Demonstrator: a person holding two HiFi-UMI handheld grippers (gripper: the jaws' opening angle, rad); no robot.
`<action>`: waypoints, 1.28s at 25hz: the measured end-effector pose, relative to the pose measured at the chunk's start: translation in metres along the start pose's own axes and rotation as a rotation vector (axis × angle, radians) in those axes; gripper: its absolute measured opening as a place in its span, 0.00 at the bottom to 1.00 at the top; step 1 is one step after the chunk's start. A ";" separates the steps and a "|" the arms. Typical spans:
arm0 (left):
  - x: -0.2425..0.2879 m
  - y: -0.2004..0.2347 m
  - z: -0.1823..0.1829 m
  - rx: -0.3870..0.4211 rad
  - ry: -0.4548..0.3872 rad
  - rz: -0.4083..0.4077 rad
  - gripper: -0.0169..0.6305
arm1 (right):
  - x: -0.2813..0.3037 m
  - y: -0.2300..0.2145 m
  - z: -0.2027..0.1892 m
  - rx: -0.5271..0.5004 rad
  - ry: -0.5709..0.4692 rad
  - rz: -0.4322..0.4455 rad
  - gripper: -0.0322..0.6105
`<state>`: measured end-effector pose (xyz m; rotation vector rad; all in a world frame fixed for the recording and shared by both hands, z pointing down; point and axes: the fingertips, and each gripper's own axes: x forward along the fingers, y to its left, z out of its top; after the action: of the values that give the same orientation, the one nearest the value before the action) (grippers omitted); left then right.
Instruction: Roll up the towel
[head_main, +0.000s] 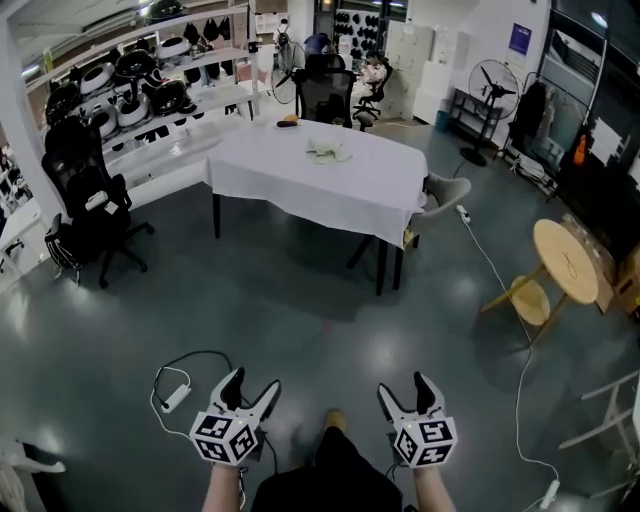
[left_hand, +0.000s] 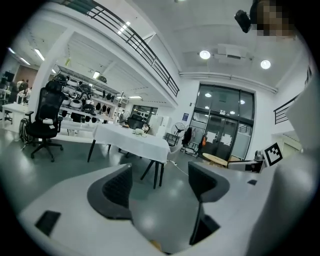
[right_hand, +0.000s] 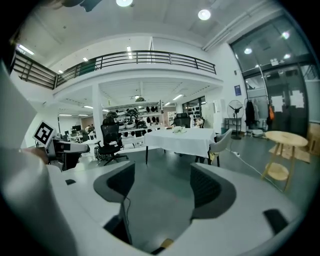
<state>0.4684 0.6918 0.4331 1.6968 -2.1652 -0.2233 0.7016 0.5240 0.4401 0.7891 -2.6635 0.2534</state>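
First, walk up to the towel (head_main: 328, 152), lying crumpled on the white-clothed surface (head_main: 290, 185), well apart from both grippers. Keep the fingers of the left gripper (head_main: 253, 382) and the right gripper (head_main: 405, 388) spread and empty, as now, low over the floor (head_main: 300, 300). Probably best to spread flat before rolling tightly from one end. Too small from here to tell edges, folds or thickness; barely a speck in both gripper views.
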 end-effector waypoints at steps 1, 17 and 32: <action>0.008 0.003 0.003 -0.003 -0.001 0.008 0.59 | 0.009 -0.005 0.005 -0.002 -0.001 0.003 0.61; 0.168 0.018 0.056 -0.003 -0.034 0.018 0.59 | 0.143 -0.092 0.072 -0.048 0.002 0.051 0.66; 0.246 0.012 0.078 -0.007 -0.084 0.016 0.59 | 0.206 -0.141 0.094 -0.040 0.003 0.089 0.67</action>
<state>0.3782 0.4504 0.4141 1.6940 -2.2344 -0.3027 0.5922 0.2809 0.4419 0.6578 -2.6957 0.2234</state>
